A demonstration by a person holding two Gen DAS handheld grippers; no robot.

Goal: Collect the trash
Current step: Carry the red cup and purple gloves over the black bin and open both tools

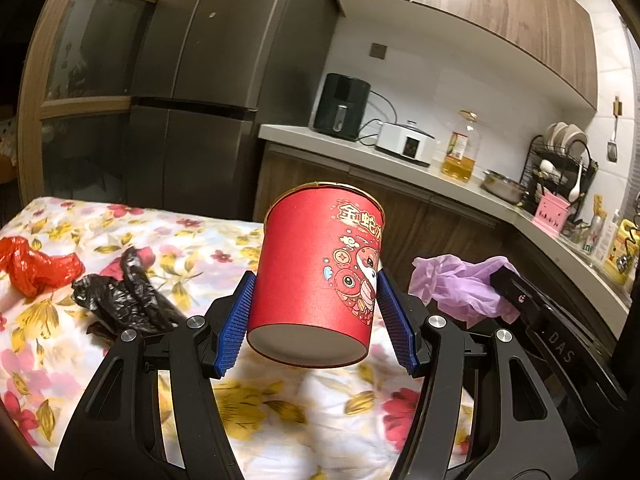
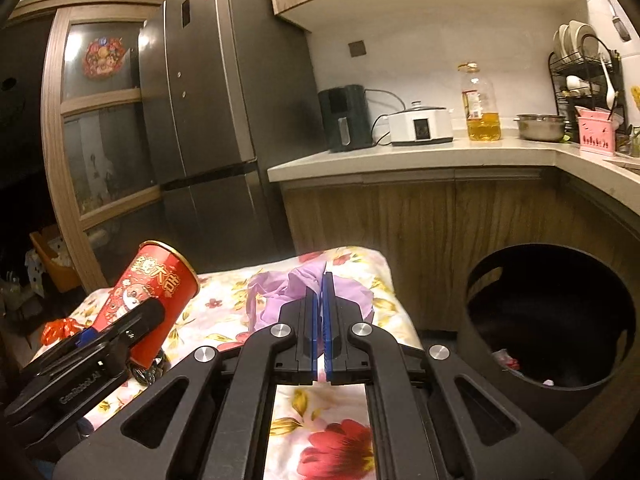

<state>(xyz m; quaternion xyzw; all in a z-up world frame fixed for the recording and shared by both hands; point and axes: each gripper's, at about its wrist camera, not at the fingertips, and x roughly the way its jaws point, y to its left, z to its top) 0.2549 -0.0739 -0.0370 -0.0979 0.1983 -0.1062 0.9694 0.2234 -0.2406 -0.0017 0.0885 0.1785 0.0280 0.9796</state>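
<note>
My left gripper [image 1: 316,280] is shut on a red paper cup [image 1: 320,268] with a cartoon print and holds it tilted above the floral table [image 1: 280,412]. The cup also shows in the right wrist view [image 2: 152,300], at the left. My right gripper [image 2: 320,280] is shut on a crumpled purple plastic bag [image 2: 276,296] above the table's right end; the bag also shows in the left wrist view [image 1: 460,284]. A black bag [image 1: 128,296] and a red bag [image 1: 36,264] lie on the table at the left.
A black round bin [image 2: 548,320] with some trash inside stands right of the table below the counter. A dark fridge [image 2: 224,112] stands behind. The counter [image 2: 400,160] holds an air fryer, a cooker, an oil bottle, a pot and a dish rack.
</note>
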